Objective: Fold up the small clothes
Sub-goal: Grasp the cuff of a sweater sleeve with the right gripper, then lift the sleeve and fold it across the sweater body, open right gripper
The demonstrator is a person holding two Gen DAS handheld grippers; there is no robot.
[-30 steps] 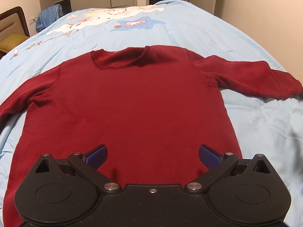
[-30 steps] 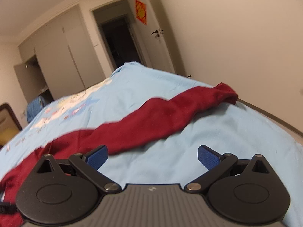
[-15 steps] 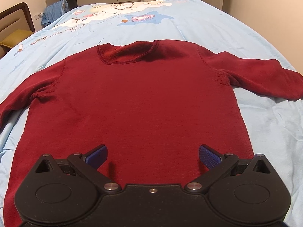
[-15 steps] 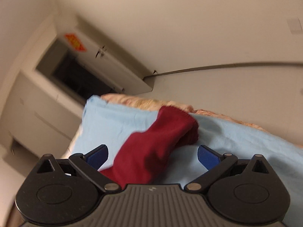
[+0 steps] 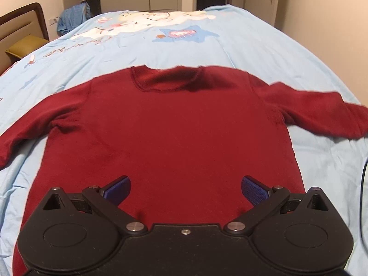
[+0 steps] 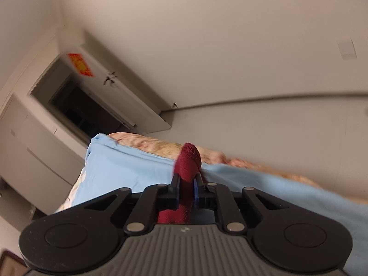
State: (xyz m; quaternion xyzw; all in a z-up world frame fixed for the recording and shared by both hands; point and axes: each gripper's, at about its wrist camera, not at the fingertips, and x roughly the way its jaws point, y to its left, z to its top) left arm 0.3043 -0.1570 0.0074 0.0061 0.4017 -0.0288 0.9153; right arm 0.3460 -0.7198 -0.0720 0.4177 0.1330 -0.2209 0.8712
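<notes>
A dark red sweater (image 5: 170, 133) lies flat, front up, on the light blue bedspread (image 5: 253, 46), neck at the far side and both sleeves spread out. My left gripper (image 5: 185, 184) hovers open over the lower body of the sweater, with nothing between its blue pads. In the right wrist view my right gripper (image 6: 186, 181) is closing its jaws on the cuff of the right sleeve (image 6: 188, 158). The pads press the knit from both sides at the bed's edge, and the cuff end sticks out past them. That same sleeve (image 5: 322, 112) reaches the right edge of the left wrist view.
A wooden headboard (image 5: 20, 27) and a yellow pillow (image 5: 25, 46) are at the far left. A blue garment heap (image 5: 71, 18) sits by the wardrobe. Past the bed's edge are bare floor (image 6: 276, 133) and a door (image 6: 128, 96). A black cable (image 5: 363, 184) hangs at right.
My right gripper has swung along the sleeve to its cuff, rolled, and gone from wide open to closed on the cuff. The left gripper has hardly moved and remains open.
</notes>
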